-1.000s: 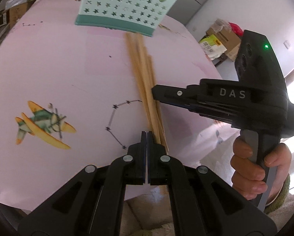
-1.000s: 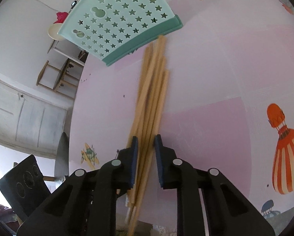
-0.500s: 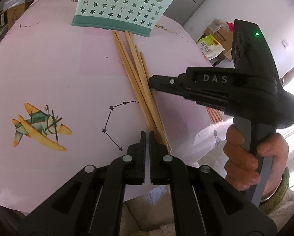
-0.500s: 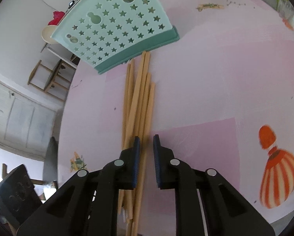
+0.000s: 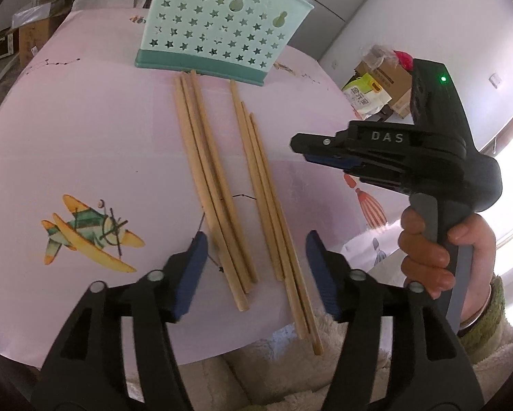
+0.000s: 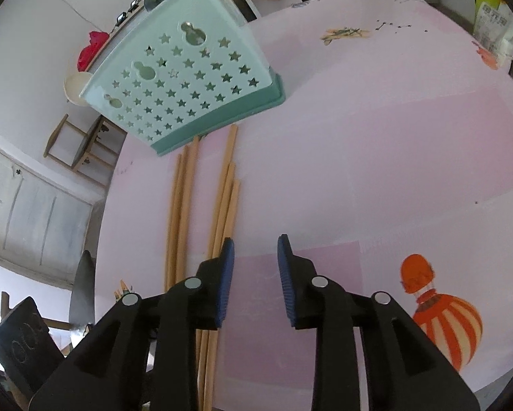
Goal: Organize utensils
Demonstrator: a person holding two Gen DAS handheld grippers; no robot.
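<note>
Chopsticks [image 5: 218,185] flat on pink table [image 5: 85,137], two loose bundles, tips by teal basket [image 5: 218,30]. Left gripper [image 5: 256,267] jaws opening wide, both bundles between pads, nothing gripped. Right gripper [image 6: 256,274] jaws opening, empty; sticks just left of pads. Advice: centre on one bundle, lower till pads straddle, then close.

Wooden chopsticks [image 5: 222,185] lie flat in two bundles on the pink table [image 5: 85,137], running from its near edge toward the mint basket [image 5: 222,30]. The left gripper [image 5: 256,260] is opening above their near ends, pads clear. The right gripper [image 5: 328,152], held by a hand [image 5: 438,257], hovers beside them.
</note>
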